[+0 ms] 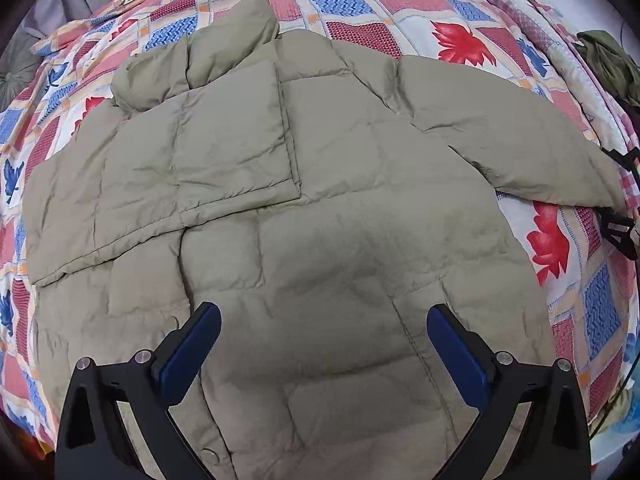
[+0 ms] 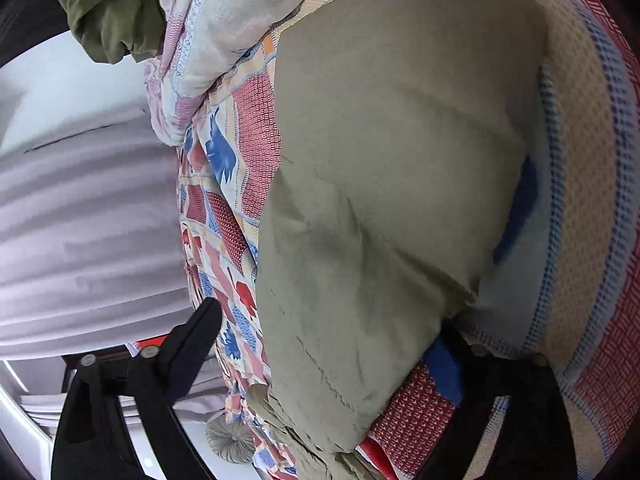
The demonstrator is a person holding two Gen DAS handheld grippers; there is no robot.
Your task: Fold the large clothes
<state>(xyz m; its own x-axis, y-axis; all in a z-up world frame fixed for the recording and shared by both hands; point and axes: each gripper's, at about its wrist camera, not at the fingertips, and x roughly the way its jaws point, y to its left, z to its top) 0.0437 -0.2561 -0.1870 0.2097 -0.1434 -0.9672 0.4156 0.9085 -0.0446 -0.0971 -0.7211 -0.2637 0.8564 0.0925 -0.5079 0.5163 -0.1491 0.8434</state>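
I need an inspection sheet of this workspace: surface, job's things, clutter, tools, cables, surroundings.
Surface: bed with patchwork quilt, leaf prints.
Job's things: khaki padded jacket spread flat; one sleeve folded across the body, the other sleeve lying outward.
Clutter: green garment bunched at the bed edge.
Tools: left tool open above the jacket; right tool open around the sleeve end.
Cables: thin cable, bed edge.
Surroundings: curtain, round cushion.
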